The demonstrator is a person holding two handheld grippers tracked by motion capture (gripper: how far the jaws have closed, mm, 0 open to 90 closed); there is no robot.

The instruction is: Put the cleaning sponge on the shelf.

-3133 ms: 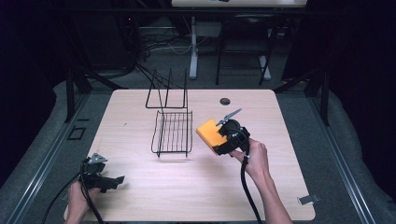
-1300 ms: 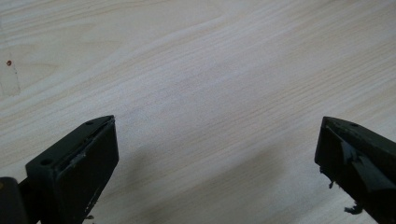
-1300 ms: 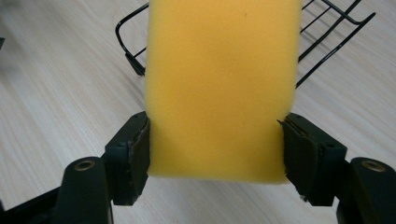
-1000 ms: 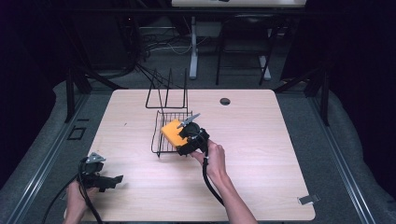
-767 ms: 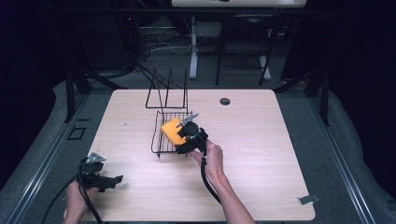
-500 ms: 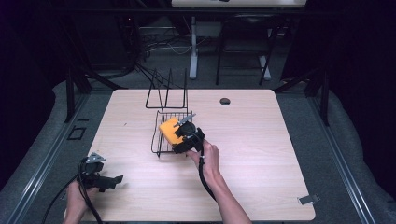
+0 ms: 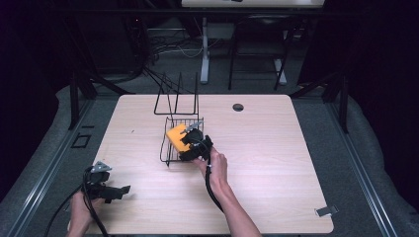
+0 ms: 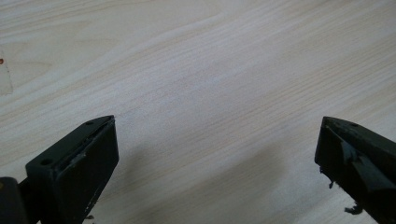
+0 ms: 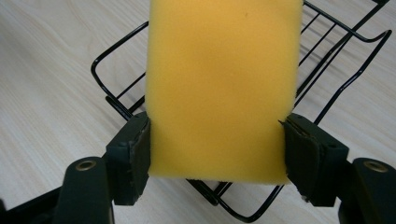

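Here the right gripper [image 9: 217, 140] pinches a yellow sponge [image 9: 219, 84] over the wire rack [image 7: 170, 148]; left gripper [image 8: 217, 154] jaws spread.

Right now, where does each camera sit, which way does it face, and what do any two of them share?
High view: above the person's side, looking forward and down at the table; both forearms and each hand-held gripper show.
Left gripper view: rides the left hand-held gripper, facing bare tabletop between open jaws.
Right gripper view: rides the right hand-held gripper, facing the sponge over the wire basket.
Shared: high and right gripper views both show sponge and basket.
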